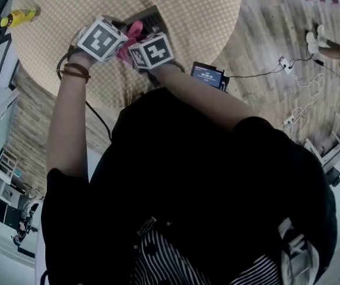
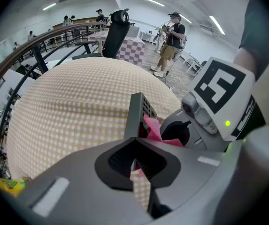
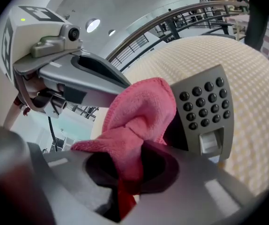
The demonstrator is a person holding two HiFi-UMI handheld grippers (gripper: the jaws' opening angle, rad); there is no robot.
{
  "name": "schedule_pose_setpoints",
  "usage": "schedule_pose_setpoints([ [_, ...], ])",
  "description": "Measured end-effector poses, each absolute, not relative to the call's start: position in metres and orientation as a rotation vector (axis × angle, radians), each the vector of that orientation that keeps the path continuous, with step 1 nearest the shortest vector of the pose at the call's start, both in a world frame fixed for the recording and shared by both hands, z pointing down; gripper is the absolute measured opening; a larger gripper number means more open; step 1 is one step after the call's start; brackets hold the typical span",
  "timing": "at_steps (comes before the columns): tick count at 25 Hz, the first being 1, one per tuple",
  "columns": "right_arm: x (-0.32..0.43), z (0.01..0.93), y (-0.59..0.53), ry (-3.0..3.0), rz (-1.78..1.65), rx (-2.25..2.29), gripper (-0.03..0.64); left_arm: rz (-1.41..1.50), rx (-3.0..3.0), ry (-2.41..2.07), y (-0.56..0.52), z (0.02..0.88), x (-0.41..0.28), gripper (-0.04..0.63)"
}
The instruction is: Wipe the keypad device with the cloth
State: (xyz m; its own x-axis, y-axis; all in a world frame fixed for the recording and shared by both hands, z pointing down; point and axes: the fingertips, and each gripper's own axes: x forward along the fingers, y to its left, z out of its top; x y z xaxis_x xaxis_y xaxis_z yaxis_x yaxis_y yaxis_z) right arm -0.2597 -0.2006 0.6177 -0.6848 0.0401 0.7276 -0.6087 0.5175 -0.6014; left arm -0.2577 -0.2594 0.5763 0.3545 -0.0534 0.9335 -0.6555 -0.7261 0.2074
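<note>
The left gripper (image 2: 135, 146) is pinching the lower edge of the grey keypad device (image 3: 204, 109), its jaws pressed together on the thin casing and standing the unit up on edge above the round table (image 1: 205, 10); whether its bottom is touching the checked tablecloth (image 2: 73, 111) I cannot tell. The right gripper (image 3: 127, 165) is clamped tight on the pink cloth (image 3: 139, 116), the fabric bunching up out of its jaws; the free fold is lying against the left side of the keypad's face, just beside the columns of dark round buttons, with the small rectangular window below them showing uncovered. From the head view both marker cubes are sitting close together near the table's near edge, pink peeking out between them. A yellow bottle (image 1: 18, 18) is lying at the far left rim of the table, well apart from the action; a black device (image 1: 208, 76) with a lit screen is sitting at the near rim, just right of the right forearm; white cables are trailing over the wooden floor (image 1: 264, 28).
</note>
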Motion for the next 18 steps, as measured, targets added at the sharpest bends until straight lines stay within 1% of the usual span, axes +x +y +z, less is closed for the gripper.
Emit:
schedule_pose_setpoints([
  [9,-0.247,0.641,-0.182,-1.942,1.268,0.450,0.064,1.411,2.032,-0.626,-0.255,0.578,-0.260,0.006],
  [13,-0.252,0.621,-0.201,-2.005,1.213,0.510,0.064,1.421,2.033,-0.621,-0.256,0.578,-0.259,0.006],
  [18,-0.261,0.599,-0.220,-2.113,1.161,0.472,0.064,1.423,2.037,-0.622,-0.256,0.579,-0.257,0.006],
])
